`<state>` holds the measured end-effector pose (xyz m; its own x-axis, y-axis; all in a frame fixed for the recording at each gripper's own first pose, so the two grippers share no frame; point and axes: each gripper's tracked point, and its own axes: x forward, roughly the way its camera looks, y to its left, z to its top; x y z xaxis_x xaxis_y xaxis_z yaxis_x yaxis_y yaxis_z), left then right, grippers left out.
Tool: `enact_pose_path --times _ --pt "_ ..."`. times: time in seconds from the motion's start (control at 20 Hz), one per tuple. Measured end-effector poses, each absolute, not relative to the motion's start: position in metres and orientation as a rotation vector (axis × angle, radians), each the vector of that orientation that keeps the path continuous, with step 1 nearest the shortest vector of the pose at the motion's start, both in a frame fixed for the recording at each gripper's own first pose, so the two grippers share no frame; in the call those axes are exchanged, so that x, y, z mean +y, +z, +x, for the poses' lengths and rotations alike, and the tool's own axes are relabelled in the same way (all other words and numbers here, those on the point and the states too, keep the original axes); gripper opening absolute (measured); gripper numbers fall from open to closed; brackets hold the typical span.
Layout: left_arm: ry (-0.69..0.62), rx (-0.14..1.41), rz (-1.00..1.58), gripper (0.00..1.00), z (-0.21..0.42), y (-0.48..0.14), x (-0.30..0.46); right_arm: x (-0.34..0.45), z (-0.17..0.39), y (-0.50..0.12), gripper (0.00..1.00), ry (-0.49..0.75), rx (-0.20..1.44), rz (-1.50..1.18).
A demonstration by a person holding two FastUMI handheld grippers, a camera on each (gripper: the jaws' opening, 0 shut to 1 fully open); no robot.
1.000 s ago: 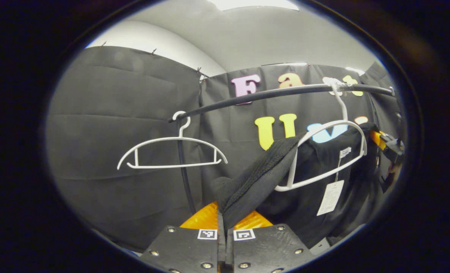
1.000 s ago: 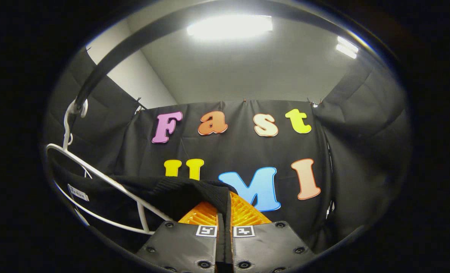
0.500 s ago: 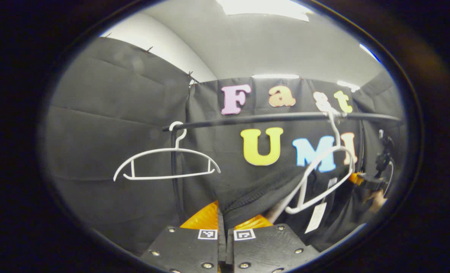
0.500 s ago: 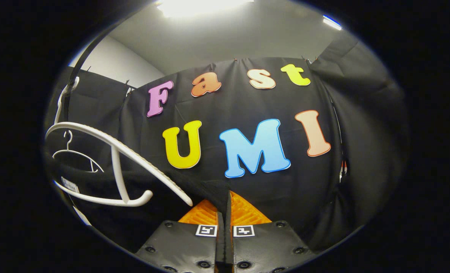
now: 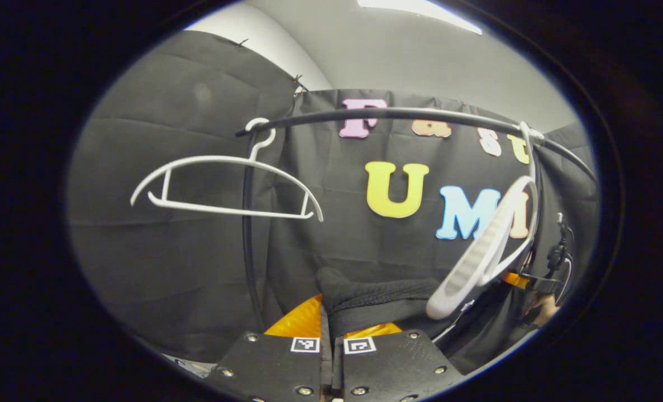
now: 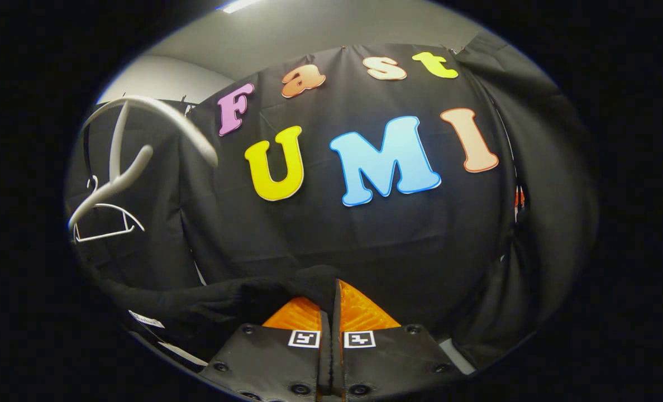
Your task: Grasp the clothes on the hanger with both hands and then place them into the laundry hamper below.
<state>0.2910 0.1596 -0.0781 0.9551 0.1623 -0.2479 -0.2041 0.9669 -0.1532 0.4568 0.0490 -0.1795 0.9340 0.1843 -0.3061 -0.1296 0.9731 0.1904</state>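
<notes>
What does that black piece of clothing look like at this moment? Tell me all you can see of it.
The black garment looks like a soft ribbed knit. It is off the white hanger, which swings beside it, and is stretched between the left gripper and the right gripper, each pinching one end. White tags hang from it.

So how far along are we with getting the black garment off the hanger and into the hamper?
Done: the black knit garment is off the white plastic hanger. In hand: the left gripper and the right gripper are both clamped on its fabric. Left: lowering it into the hamper.
</notes>
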Motion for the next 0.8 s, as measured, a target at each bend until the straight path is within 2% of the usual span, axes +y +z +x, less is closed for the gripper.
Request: enact_pose_path --times 0.35,0.6,0.8 --pt "0.128 0.302 -0.183 0.01 0.241 -0.127 0.135 0.06 0.391 -0.209 0.01 0.203 0.386 0.124" --pt "0.039 0.355 -0.206 0.01 0.23 -0.156 0.096 0.078 0.334 -0.218 0.01 0.254 0.406 0.096" --pt "-0.04 0.4 -0.223 0.02 0.197 -0.191 0.047 0.101 0.282 -0.227 0.01 0.308 0.43 0.079"
